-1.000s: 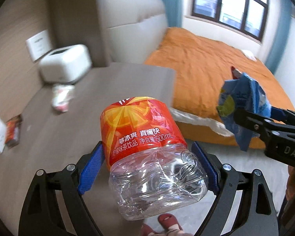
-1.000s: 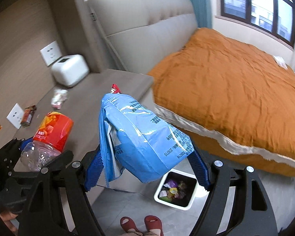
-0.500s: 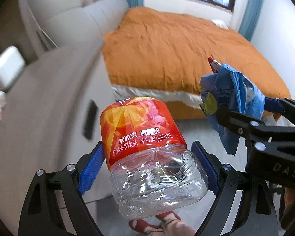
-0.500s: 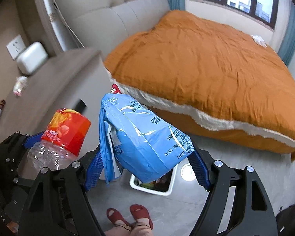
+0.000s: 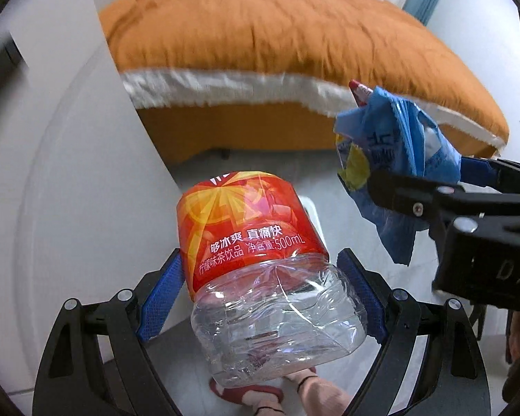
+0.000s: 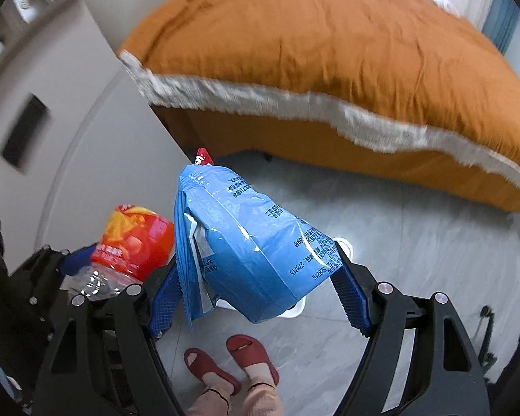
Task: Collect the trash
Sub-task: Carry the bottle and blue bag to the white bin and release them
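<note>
A clear, crumpled plastic bottle (image 5: 260,263) with an orange-red label fills the lower centre of the left wrist view, its base nearest the camera and its long axis pointing up and away. The left gripper (image 5: 260,287) has its blue pads pressed against both sides of the bottle. At right, the right gripper (image 6: 253,277) clamps a crinkled blue bag (image 6: 246,242), which tilts toward the upper left. Both hang over grey floor (image 6: 416,242) beside an orange bed (image 6: 329,52).
</note>
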`<state>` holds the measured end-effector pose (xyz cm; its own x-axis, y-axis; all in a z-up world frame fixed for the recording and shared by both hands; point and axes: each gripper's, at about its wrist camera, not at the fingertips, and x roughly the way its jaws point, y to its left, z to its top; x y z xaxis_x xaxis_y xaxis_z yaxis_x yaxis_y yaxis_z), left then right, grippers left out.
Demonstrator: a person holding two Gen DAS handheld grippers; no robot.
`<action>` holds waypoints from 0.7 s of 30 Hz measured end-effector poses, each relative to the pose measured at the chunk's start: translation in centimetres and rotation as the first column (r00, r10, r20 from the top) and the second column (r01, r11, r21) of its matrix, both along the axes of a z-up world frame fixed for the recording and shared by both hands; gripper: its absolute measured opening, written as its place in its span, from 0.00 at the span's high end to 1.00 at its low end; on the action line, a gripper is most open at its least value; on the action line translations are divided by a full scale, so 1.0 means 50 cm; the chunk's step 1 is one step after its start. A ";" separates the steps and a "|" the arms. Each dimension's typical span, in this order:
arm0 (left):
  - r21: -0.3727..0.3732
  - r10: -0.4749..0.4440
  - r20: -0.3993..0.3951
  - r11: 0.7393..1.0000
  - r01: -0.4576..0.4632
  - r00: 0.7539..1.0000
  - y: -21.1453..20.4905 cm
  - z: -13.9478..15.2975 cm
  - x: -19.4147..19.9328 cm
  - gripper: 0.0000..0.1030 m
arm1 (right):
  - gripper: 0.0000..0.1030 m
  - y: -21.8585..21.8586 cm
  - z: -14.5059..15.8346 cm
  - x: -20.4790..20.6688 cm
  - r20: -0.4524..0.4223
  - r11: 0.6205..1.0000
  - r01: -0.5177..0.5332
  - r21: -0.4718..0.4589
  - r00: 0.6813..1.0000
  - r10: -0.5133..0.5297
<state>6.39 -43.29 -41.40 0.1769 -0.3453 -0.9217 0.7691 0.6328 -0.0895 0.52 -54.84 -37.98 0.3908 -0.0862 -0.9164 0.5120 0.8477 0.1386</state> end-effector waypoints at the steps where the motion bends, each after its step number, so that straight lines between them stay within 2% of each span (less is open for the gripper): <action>1: 0.006 0.002 -0.012 1.000 -0.002 1.000 -0.004 -0.030 0.004 0.17 | 0.24 -0.004 -0.023 0.004 -0.010 1.000 0.000 0.006 1.000 0.000; 5: 0.034 0.005 -0.041 0.999 -0.003 0.999 -0.027 -0.130 0.008 0.17 | 0.24 -0.005 -0.122 0.024 -0.045 1.000 -0.017 0.025 0.999 0.018; 7: 0.052 0.008 -0.086 0.999 -0.004 0.996 -0.035 -0.185 0.019 0.14 | 0.18 -0.005 -0.171 0.033 -0.065 0.999 -0.038 0.018 0.997 0.039; 8: 0.072 0.013 -0.099 0.997 -0.006 0.995 -0.032 -0.209 0.020 0.04 | 0.06 -0.004 -0.192 0.036 -0.078 0.998 -0.056 0.021 0.995 0.058; 9: 0.106 0.025 -0.087 0.994 -0.016 0.996 -0.035 -0.240 0.024 0.04 | 0.04 -0.001 -0.214 0.039 -0.104 0.997 -0.074 0.014 0.992 0.075; 12: 0.135 0.030 -0.100 0.991 -0.017 0.995 -0.039 -0.283 0.033 0.04 | 0.04 0.009 -0.266 0.040 -0.171 0.994 -0.109 -0.025 0.980 0.104; 15: 0.146 0.024 -0.083 0.989 -0.011 0.996 -0.037 -0.285 0.029 0.04 | 0.04 0.011 -0.286 0.030 -0.186 0.994 -0.112 0.005 0.976 0.110; 21: 0.152 0.020 -0.078 0.988 -0.008 0.997 -0.025 -0.257 0.024 0.04 | 0.04 0.026 -0.265 0.015 -0.193 0.997 -0.081 0.018 0.978 0.083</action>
